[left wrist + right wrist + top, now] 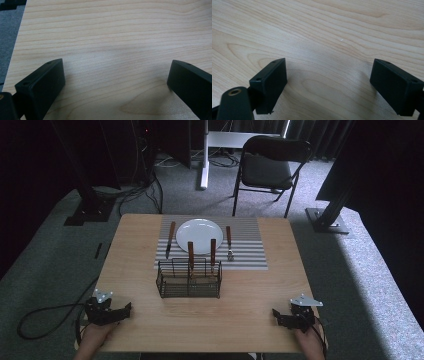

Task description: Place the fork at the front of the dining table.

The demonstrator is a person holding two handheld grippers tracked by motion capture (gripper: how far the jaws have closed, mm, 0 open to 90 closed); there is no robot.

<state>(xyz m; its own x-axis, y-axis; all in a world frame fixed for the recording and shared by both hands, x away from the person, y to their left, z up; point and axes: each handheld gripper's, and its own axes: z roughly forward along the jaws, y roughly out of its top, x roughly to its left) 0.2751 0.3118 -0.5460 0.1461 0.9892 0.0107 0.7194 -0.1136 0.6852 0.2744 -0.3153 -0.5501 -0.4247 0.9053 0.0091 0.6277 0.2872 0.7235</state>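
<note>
Start of a table-setting job is judged: both tools are parked at the near table edge, nothing gripped. The left gripper (pixel 107 310) and right gripper (pixel 296 316) are each held w/ jaws spread wide over bare, pale-grained wooden tabletop (pixel 112 37). Mid-table, a black wire-mesh caddy (pixel 189 280) is seen w/ two brown wooden-handled utensils (pixel 190 254) upright inside, just in front of the round white glossy plate (pixel 199 236) on a grey striped placemat (pixel 247 247). Next, a reach fwd to one slim handle is likely needed, w/ careful centring.
</note>
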